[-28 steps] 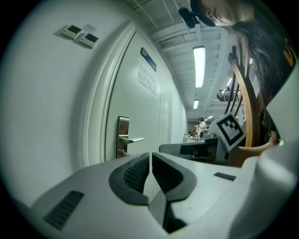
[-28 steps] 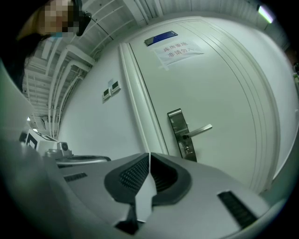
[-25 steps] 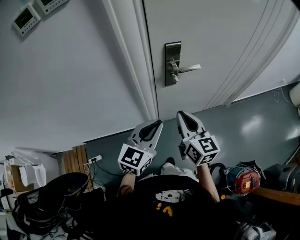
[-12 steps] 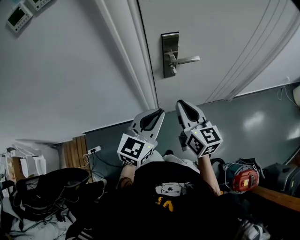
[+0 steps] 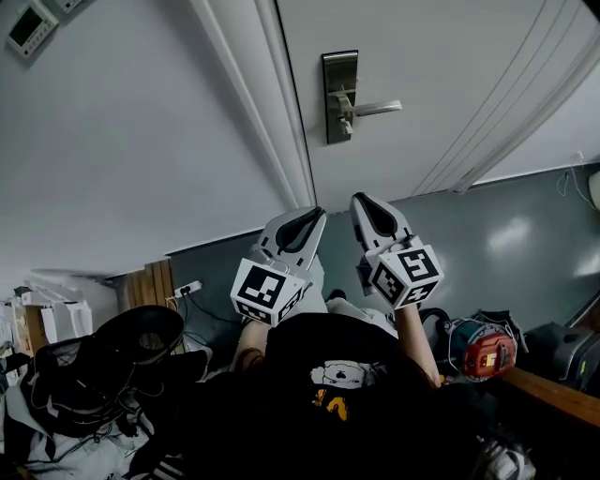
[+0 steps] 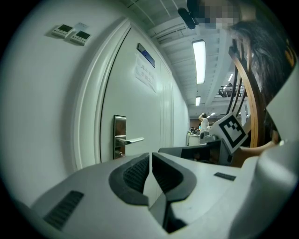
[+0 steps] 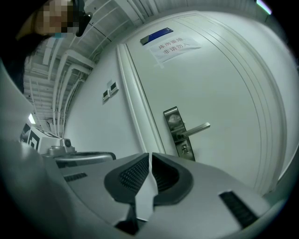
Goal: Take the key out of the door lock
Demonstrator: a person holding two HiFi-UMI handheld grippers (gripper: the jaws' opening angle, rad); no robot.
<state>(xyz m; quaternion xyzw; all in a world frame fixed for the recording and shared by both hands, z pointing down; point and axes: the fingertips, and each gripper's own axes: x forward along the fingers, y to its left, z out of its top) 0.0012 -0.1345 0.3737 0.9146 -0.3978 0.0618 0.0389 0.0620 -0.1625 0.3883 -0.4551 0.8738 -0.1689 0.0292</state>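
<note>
A steel lock plate [image 5: 339,97] with a lever handle [image 5: 375,108] sits on the pale door. A small key [image 5: 345,123] sticks out of the plate just under the lever; it also shows in the left gripper view [image 6: 120,151] and the right gripper view [image 7: 186,149]. My left gripper [image 5: 311,217] and right gripper [image 5: 364,203] are side by side well below the lock, both pointing up at the door. Both are shut with nothing between the pads. Neither touches the door or the key.
The door frame [image 5: 272,112] runs to the left of the lock. Wall control panels [image 5: 28,26] hang at the far left. A black office chair [image 5: 103,366] stands low on the left, and a red and blue device [image 5: 483,352] on the right.
The lock plate has slid upward in the head view as the view shifted. Both grippers have risen slightly toward the door and have stayed shut.
</note>
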